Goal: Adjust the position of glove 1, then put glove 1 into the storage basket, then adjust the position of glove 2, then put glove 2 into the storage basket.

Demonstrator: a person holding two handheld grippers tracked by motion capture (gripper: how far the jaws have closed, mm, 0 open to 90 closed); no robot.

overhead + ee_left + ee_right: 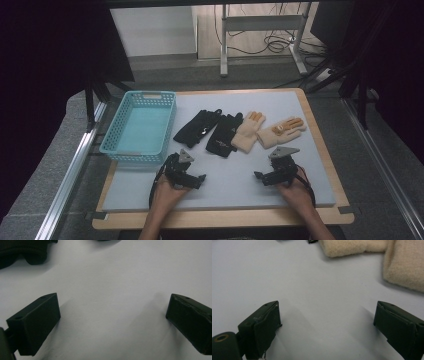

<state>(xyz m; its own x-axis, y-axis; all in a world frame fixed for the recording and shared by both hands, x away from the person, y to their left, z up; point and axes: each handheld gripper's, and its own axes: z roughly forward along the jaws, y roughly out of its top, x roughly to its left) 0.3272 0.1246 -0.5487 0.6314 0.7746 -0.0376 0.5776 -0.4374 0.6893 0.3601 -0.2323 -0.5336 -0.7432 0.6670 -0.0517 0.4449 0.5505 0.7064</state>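
Hovering low over the grey mat (220,192), both grippers stand with their jaws spread wide and nothing between them. The left gripper (196,179) sits near the front of the mat, just ahead of the person's left hand (165,196); in the left gripper view its two black jaws frame bare mat, with a black glove's (23,251) edge well beyond them at the top left. The right gripper (261,177) is held the same way, gaping, touching no cloth; in the right gripper view the cream gloves' (404,262) cuffs lie past the jaws at the top right, apart from them.

Four gloves lie in a row across the middle of the mat: two black gloves (212,131) to the left, two cream gloves (265,131) to the right, the inner ones touching. A blue basket (165,125) stands at the mat's left edge, beside the black pair.
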